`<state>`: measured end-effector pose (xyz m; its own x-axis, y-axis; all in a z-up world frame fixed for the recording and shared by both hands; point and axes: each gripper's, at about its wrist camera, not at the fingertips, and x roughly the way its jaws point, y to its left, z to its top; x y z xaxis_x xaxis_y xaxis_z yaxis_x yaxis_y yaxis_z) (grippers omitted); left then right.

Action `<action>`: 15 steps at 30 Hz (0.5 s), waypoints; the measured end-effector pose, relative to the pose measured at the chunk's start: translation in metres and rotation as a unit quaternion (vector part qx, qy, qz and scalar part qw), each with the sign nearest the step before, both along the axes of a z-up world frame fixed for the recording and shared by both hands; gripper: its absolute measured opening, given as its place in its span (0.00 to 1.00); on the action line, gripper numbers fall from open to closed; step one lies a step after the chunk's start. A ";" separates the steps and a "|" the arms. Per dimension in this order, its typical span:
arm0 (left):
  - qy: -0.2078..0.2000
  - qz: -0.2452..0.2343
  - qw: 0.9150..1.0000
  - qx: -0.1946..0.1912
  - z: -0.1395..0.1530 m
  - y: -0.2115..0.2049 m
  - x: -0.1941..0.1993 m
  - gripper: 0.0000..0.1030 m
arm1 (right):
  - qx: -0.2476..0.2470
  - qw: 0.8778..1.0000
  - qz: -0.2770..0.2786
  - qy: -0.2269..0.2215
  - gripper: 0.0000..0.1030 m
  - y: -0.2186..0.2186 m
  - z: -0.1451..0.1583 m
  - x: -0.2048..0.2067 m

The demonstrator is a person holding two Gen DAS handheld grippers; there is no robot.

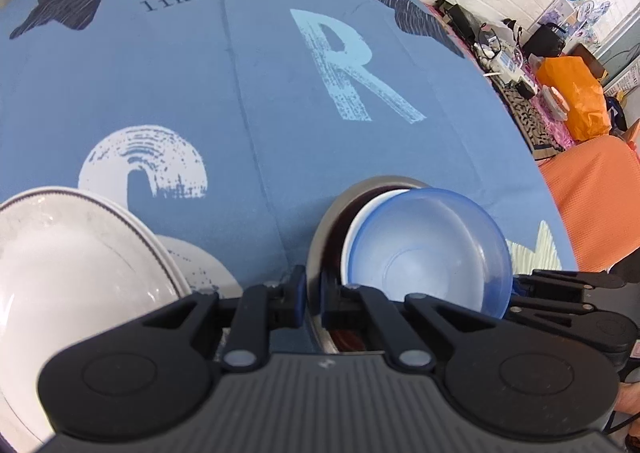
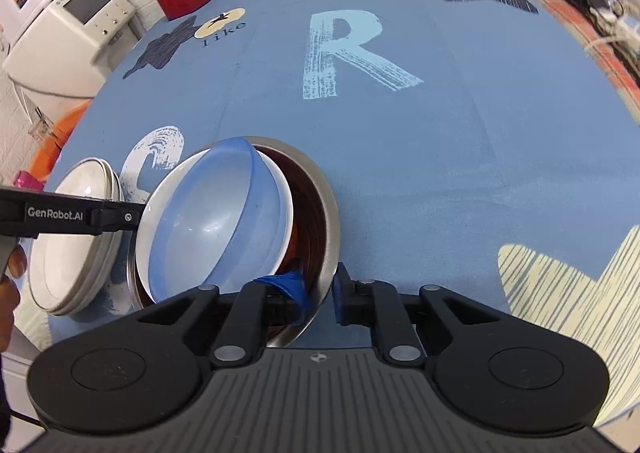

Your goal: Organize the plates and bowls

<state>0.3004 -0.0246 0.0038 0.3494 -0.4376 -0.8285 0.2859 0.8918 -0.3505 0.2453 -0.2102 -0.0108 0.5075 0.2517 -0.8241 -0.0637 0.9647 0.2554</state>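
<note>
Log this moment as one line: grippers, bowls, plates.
left gripper: shut on steel bowl rim | right gripper: shut on opposite rim | nested inside: white bowl, blue bowl | plate stack: beside, untouched

Two handheld grippers of matte black plastic. Left gripper point(image 1: 313, 299): ribbed dark grey base plate with a small white emblem at its centre, two large round black housings with embossed discs, angular black linkage arms joined by pale grey round pins, small silver screws, blue pads on the fingertips point(image 1: 299, 295). Right gripper point(image 2: 320, 295): same ribbed plate, round housings, grey pins and blue pads (one looks wrapped in crinkled blue tape). White "GenRobot.AI" lettering on the left unit's black side bar, beside one silver screw. Thin black cable at lower right
</note>
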 end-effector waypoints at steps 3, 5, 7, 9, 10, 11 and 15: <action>0.000 0.002 1.000 -0.003 0.013 0.006 0.000 0.00 | 0.010 1.000 -0.007 0.007 0.00 0.004 0.011 0.000; -0.010 0.007 1.000 -0.001 0.024 0.014 -0.002 0.00 | 0.004 1.000 0.000 0.003 0.00 0.013 0.022 0.001; -0.022 0.019 1.000 -0.003 0.038 0.028 -0.005 0.00 | 0.003 1.000 0.008 -0.004 0.00 0.024 0.035 0.005; -0.034 0.036 0.999 -0.006 0.053 0.049 -0.009 0.00 | -0.001 1.000 0.027 -0.016 0.00 0.041 0.049 0.010; -0.042 0.044 0.998 -0.004 0.060 0.060 -0.012 0.00 | -0.003 0.999 0.038 -0.023 0.00 0.051 0.055 0.012; -0.050 0.055 0.997 0.001 0.066 0.073 -0.016 0.00 | -0.004 0.998 0.054 -0.030 0.00 0.064 0.062 0.015; -0.065 0.111 0.991 0.018 0.077 0.127 -0.031 0.00 | -0.002 0.993 0.114 -0.045 0.00 0.116 0.071 0.028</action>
<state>0.2695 0.1021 0.0806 0.5390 -0.3078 -0.7840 0.1210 0.9495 -0.2896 0.2732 -0.0938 0.0599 0.5093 0.3645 -0.7796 -0.3018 0.9240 0.2348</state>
